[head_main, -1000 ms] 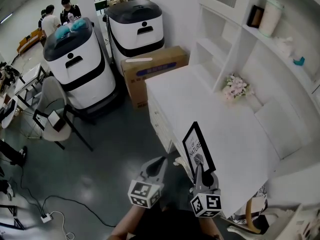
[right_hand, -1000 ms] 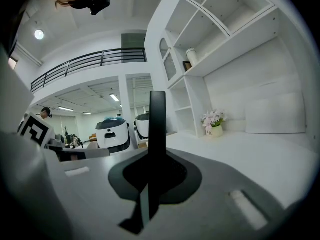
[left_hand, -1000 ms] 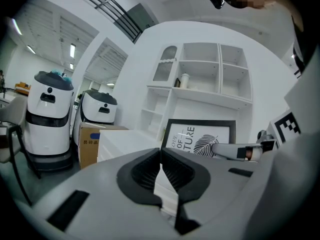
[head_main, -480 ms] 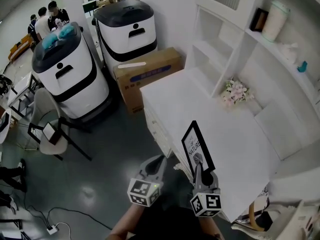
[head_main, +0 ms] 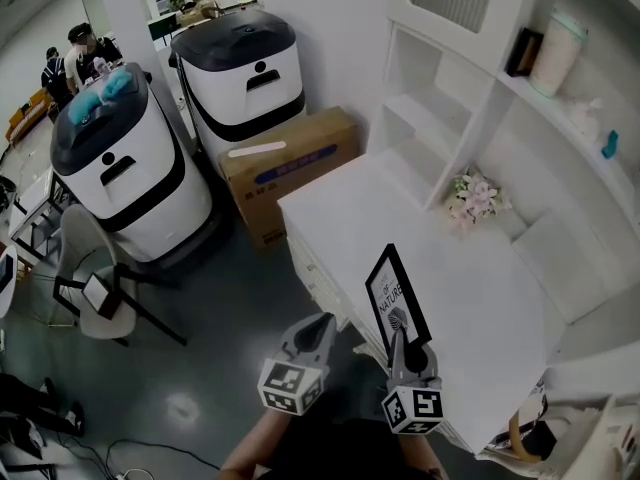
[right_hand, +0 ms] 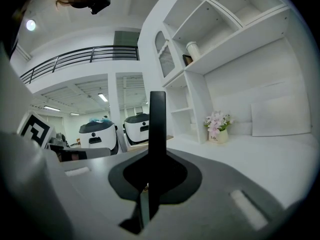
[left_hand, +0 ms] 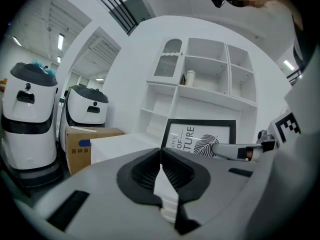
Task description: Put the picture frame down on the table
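At the lower left of the head view my left tongs [head_main: 320, 326] hang over the dark floor with the jaws pressed together on nothing; their own view shows the ribbed pads meeting. They sit just beside my right tongs [head_main: 400, 344], at lower centre, which are clamped on the bottom edge of the picture frame [head_main: 393, 290]. The frame rises straight out of them, long axis upright and leaning slightly up-left in the picture. It is a thin, flat, rigid rectangle with a matte black border round a white print of black lettering and a leaf. In the right gripper view it shows edge-on as one narrow dark bar [right_hand: 157, 134]. The relation that counts is that the table [head_main: 470, 268] lies to the right of the frame and above it in the picture. The frame stands over that table's near left edge. The tabletop is smooth, white and bare near me, with a small pot of pale flowers [head_main: 473, 196] far back.
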`<state>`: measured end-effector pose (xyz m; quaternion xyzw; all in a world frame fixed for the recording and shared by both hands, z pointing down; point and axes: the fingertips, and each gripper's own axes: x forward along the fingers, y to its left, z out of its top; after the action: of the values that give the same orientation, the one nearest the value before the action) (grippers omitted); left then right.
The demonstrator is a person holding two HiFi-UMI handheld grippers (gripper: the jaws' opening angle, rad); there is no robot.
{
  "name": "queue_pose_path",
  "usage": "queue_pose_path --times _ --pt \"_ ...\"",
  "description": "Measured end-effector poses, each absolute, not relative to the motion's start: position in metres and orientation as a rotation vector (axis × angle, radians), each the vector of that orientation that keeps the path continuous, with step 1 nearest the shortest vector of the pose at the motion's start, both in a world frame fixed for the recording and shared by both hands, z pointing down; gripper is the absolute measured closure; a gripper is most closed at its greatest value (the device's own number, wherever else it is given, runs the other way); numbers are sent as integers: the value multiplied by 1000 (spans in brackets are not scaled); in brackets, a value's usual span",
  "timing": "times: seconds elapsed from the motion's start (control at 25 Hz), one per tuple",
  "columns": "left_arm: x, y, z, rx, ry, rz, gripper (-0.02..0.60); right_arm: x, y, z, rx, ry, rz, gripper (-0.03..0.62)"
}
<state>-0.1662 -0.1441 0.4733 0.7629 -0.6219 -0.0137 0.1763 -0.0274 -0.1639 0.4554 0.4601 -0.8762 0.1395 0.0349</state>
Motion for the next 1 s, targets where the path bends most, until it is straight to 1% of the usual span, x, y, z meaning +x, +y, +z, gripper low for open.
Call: queue_pose_path --times 0.44,0.76,1.0 --pt "-198 -189 475 2216 -1697 -8 560 -60 -201 457 1512 -2668 441 580" --pt "-202 -209 479 2267 -1632 10 560 -65 -217 459 1595 -2639 472 580" --pt "-189 -218 480 2299 -1576 10 560 -55 -220 456 1654 -2625 493 580"
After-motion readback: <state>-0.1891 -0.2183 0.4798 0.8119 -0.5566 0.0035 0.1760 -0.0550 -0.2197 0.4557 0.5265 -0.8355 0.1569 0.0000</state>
